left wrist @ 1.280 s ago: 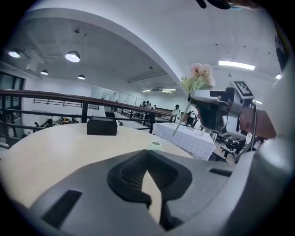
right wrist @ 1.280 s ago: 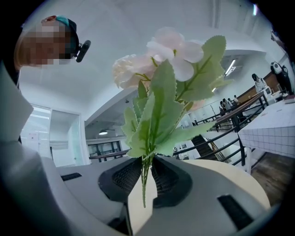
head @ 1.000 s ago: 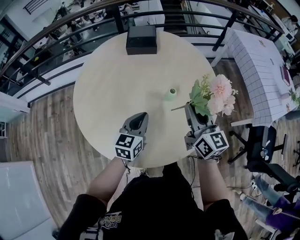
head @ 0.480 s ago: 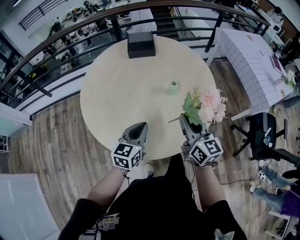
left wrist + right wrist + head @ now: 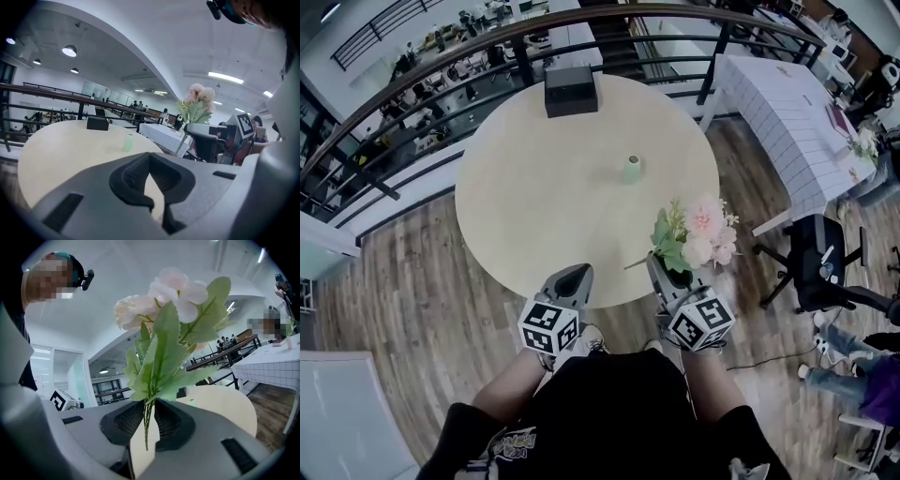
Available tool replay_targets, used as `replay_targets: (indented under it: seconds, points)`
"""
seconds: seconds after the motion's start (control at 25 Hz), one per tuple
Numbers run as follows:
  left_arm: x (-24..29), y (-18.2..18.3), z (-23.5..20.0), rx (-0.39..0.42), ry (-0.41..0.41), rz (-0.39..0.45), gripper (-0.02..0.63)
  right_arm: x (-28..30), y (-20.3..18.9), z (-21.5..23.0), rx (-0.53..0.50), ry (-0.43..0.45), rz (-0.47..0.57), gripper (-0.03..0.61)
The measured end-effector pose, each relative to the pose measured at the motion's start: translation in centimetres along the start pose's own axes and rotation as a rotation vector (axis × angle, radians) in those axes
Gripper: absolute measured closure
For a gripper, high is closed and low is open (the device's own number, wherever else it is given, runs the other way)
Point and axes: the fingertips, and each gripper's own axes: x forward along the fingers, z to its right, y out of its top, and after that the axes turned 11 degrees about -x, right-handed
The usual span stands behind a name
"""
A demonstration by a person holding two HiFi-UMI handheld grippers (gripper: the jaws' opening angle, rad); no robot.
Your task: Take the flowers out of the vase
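Around the work I see a round pale wooden tabletop (image 5: 525, 187) with a curved dark metal railing (image 5: 422, 89) behind its far edge. A table under a white gridded cloth (image 5: 783, 98) stands off to the right, and a black office chair (image 5: 820, 272) sits on the plank floor, well apart from the tabletop's right edge. A flat black box (image 5: 569, 91) rests at the far edge of the tabletop. Nothing stands between the grippers and the small pale green vase (image 5: 633, 169), which is upright, right of the tabletop's middle, with its mouth empty.

The bunch of pink artificial flowers with green leaves (image 5: 694, 239) is out of the vase and well apart from it. It hangs over the near right edge of the tabletop, with the blooms reaching past the rim. The right gripper (image 5: 149, 423) is clamped on the thin green stems. In its own view the stems run down between the two ribbed black pads, the stem ends poke out below, and leaves and blooms fill the space above. It points away from me, roughly level.

The left gripper (image 5: 577, 272) is at the near edge, left of the right one. Its jaws are pressed together on nothing — the left gripper view shows only bare tabletop past their tips. It tilts slightly downward towards the tabletop. Both forearms reach forward side by side, with the marker cubes nearest my body.
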Motion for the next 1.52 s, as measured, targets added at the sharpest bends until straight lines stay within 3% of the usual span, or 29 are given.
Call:
replay_targets:
  seconds: [0.48, 1.08, 1.52]
  points:
    - [1.3, -2.5, 7.6, -0.057, 0.076, 0.054, 0.607, -8.0, -0.9, 1.2, -0.018, 0.139, -0.052, 0.498]
    - [1.8, -8.2, 16.9, -0.06, 0.096, 0.036, 0.607, -16.4, -3.2, 2.8, 0.002, 0.228, -0.09, 0.499]
    - [0.6, -8.7, 19.1, -0.044, 0.135, 0.071, 0.607, -18.6, -3.0, 2.2, -0.007, 0.263, -0.067, 0.499]
